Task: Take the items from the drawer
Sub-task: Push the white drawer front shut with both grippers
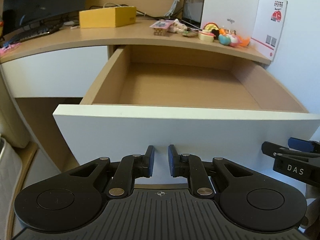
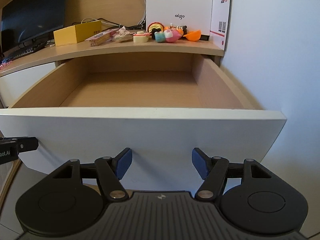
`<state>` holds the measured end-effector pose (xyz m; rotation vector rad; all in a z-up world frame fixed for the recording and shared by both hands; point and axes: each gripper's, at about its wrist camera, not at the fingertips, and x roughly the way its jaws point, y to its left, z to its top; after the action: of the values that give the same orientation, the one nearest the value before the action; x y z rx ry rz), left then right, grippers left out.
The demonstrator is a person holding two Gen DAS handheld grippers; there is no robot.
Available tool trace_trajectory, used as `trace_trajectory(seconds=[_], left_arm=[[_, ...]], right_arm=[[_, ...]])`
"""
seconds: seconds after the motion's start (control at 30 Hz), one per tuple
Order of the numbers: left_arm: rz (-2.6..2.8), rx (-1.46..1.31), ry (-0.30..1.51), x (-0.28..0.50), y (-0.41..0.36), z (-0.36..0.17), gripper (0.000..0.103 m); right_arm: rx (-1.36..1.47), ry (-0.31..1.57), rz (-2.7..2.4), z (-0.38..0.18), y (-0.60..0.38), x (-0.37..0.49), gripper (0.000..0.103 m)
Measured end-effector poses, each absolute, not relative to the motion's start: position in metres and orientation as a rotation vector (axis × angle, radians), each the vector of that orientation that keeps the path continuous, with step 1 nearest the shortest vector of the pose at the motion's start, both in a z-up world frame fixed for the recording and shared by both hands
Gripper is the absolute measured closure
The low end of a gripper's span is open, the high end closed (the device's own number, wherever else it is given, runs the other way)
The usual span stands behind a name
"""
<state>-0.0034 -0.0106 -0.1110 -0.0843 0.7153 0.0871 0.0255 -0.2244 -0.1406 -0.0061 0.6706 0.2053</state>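
the drawer [image 1: 180, 84] stands pulled well out from under the bench [image 1: 124, 34], its wooden floor bare as far as both views reach, and its white front panel [image 2: 140, 134] faces the two tools. the left tongs [image 1: 161, 160] hang just in front of that panel, low on it, their blue pads a narrow gap apart with nothing between them. the right tongs [image 2: 161, 163] hang beside them before the same panel, spread clearly wider, also holding nothing; whether either touches the panel i cannot tell. in the left view the tip of the right tongs shows at the right edge, and in the right view the left tool's black tip pokes in at the left edge. up on the bench, above the drawer's back, sits a cluster of small colourful toys [image 2: 168, 34] in front of a white box [image 2: 179, 6], with a pink packet [image 2: 102, 37] and a yellow box [image 1: 108, 17] further left. a dark monitor [image 2: 34, 14] and a keyboard [image 1: 34, 32] occupy the far left of the bench, and a white wall [image 2: 270, 50] runs along the right.
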Motion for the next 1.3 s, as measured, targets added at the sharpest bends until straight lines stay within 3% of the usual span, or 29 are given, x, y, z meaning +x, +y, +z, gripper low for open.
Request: trace_trajectory(seconds=[1.3], left_arm=[[0.065,-0.132,0.738,0.22,0.027,-0.123,0.087]], right_arm=[[-0.036,0.654,0.192,-0.14,-0.184,0.238,0.036]])
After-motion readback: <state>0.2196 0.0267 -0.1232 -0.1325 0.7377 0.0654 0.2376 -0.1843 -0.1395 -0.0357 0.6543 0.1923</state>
